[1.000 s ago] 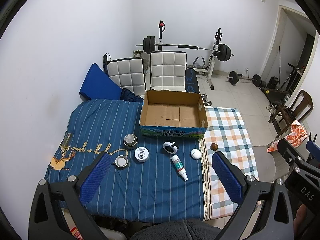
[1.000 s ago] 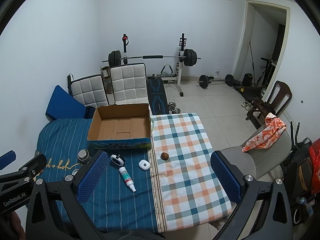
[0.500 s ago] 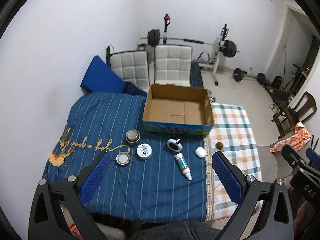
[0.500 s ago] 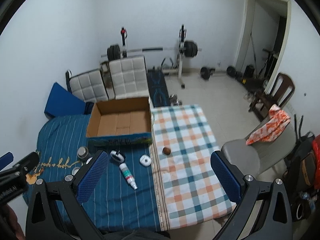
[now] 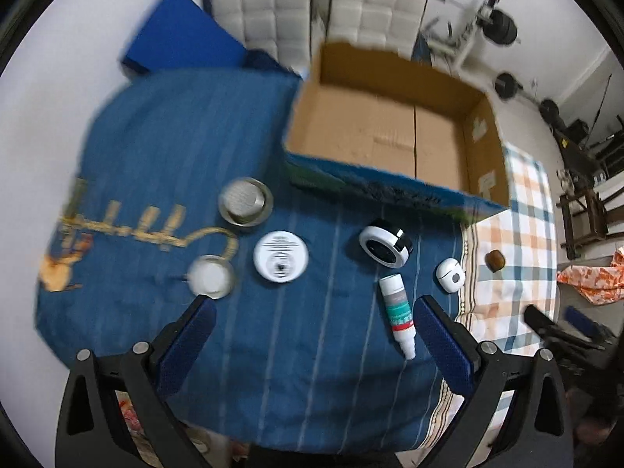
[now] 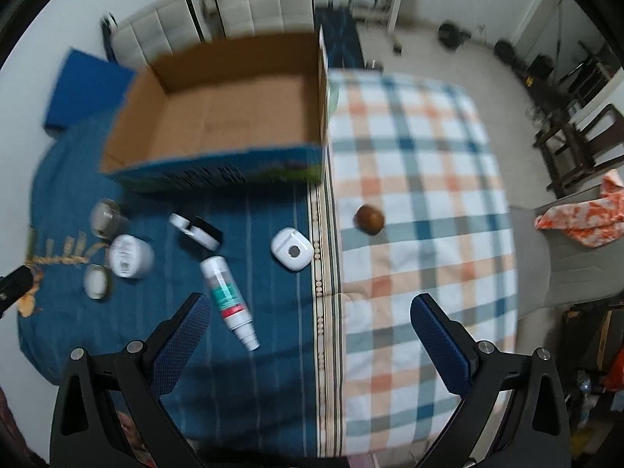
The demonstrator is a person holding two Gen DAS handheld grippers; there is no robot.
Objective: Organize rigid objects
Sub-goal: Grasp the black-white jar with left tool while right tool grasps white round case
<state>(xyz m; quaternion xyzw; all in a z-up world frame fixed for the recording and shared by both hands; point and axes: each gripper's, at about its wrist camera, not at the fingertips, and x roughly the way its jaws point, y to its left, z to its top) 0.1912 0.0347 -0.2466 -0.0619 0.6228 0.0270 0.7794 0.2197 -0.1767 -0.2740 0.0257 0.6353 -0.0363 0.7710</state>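
An empty cardboard box [image 5: 390, 136] [image 6: 230, 124] stands at the back of the table. In front of it on the blue striped cloth [image 5: 163, 148] lie a metal strainer cup [image 5: 245, 201], a small metal lid [image 5: 210, 276], a white round tin [image 5: 280, 256] [image 6: 130, 255], a black-and-white ring-shaped case [image 5: 386, 247] [image 6: 197, 230], a spray bottle [image 5: 398, 310] [image 6: 228, 298] and a white earbud case [image 5: 450, 275] [image 6: 292, 249]. A brown round object [image 5: 495, 260] [image 6: 369, 218] lies on the plaid cloth [image 6: 421, 179]. My left gripper [image 5: 312, 345] and right gripper [image 6: 308, 343] are open, empty, above the table's near side.
Two white padded chairs [image 5: 323, 11] and a blue cushion [image 5: 175, 35] stand behind the table. Weight equipment [image 5: 495, 27] is at the back right. A dark wooden chair [image 6: 577, 148] and an orange patterned cloth [image 6: 581, 216] on a grey seat are to the right.
Both grippers have moved down and forward toward the table, so the box and objects look larger. Nothing on the table has moved.
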